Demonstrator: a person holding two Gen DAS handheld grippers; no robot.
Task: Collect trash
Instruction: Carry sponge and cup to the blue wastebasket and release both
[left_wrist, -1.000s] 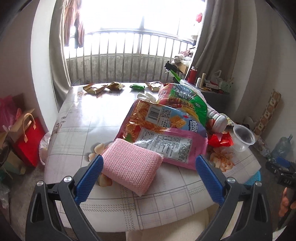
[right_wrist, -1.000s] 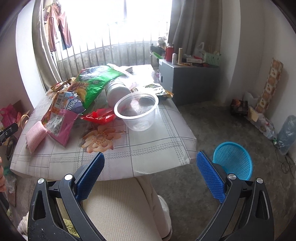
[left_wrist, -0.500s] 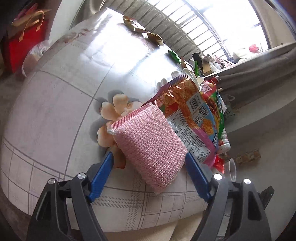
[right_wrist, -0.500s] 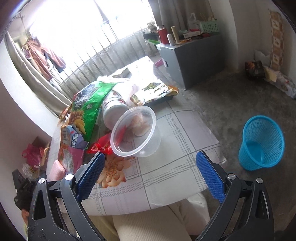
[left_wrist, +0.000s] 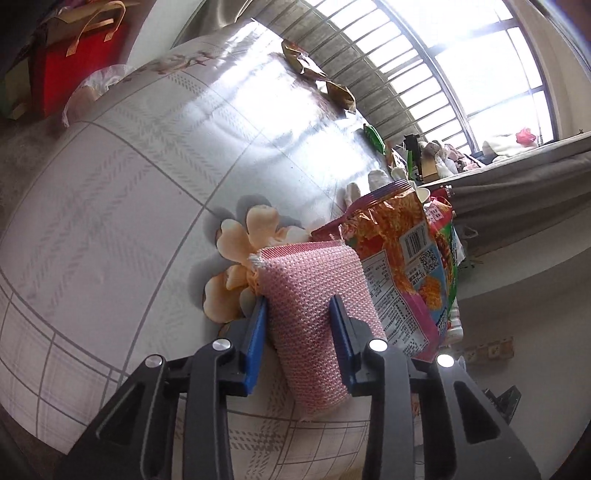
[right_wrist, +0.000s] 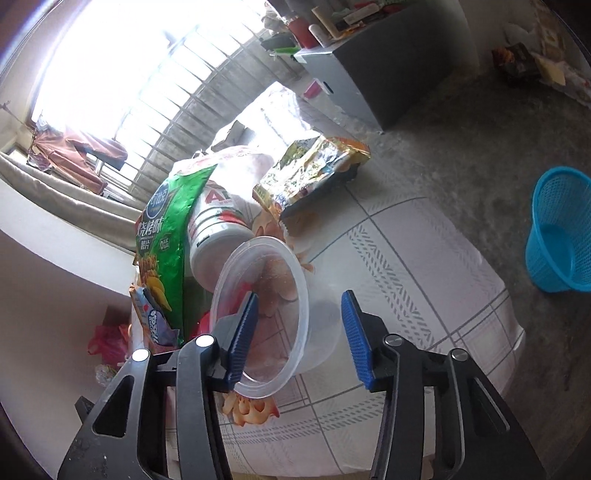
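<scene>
My left gripper is shut on a pink knitted sponge that lies on the tablecloth, its blue pads pressing both sides. An orange and pink snack bag lies just right of the sponge. My right gripper is partly closed around a clear plastic cup tipped toward me; its left pad is at the cup's rim, its right pad stands apart from the wall. A blue trash basket stands on the floor to the right.
A green chip bag, a white bottle and a yellow wrapper lie behind the cup. Small wrappers lie at the table's far edge. A red bag stands on the floor at the left.
My left gripper has closed on the pink sponge. My right gripper has moved in around the clear cup and narrowed, and the cup has tipped toward me.
</scene>
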